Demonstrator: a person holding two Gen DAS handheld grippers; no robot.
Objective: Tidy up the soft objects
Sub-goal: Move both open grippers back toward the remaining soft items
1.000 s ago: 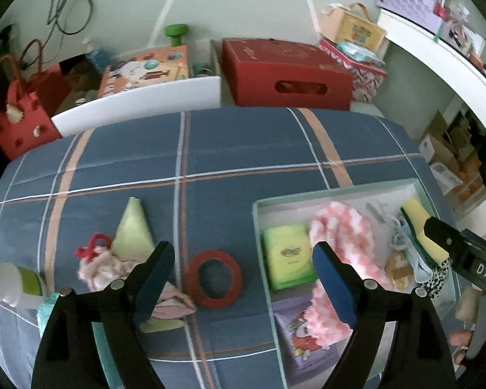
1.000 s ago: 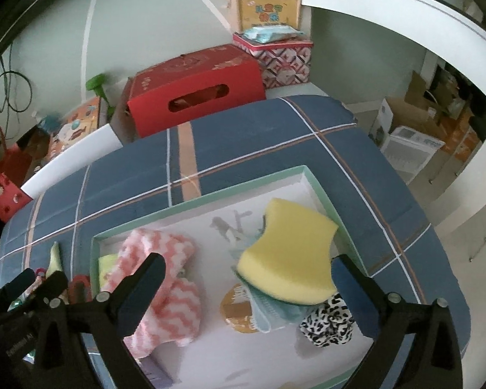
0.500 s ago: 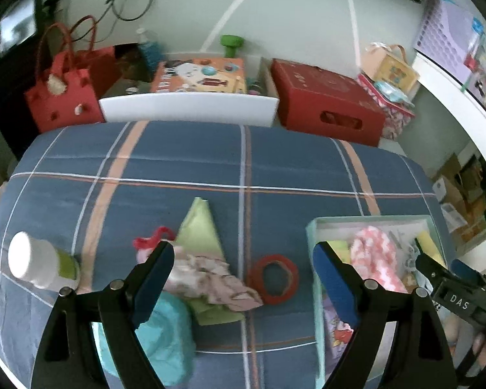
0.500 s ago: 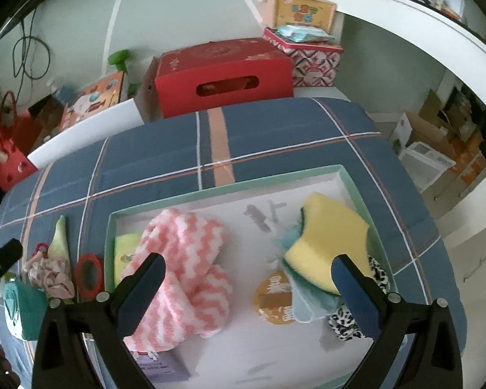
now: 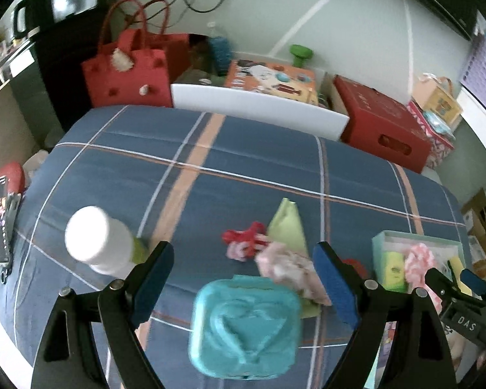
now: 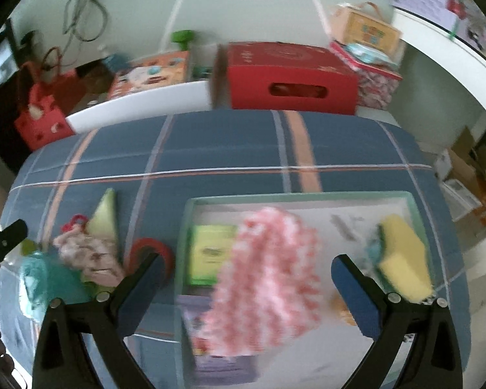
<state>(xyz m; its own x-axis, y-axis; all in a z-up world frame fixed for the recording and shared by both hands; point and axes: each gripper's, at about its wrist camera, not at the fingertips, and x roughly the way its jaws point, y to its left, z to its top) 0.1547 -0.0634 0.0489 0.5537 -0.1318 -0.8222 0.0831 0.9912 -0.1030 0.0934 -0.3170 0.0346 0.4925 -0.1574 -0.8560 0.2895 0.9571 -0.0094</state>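
The left gripper (image 5: 241,287) hangs wide open and empty over the teal pouch (image 5: 246,327) between its fingers, apparently lined up to grasp it, while the right gripper (image 6: 248,291), likewise spread and holding nothing, hovers above the tray (image 6: 307,196) where soft items collect.

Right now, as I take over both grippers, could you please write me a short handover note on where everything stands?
Left gripper: jaws wide open, empty, above the teal heart-embossed pad.
Right gripper: jaws wide open, empty, over the tray.
Done: in the tray lie the pink-and-white knit cloth, yellow sponge, green packet and a few smaller pieces.
Left: on the plaid cloth beside the tray remain the teal pad, floral scrunchie, light green fabric triangle, a small red-and-pink piece and red ring. The white bottle stands nearby.
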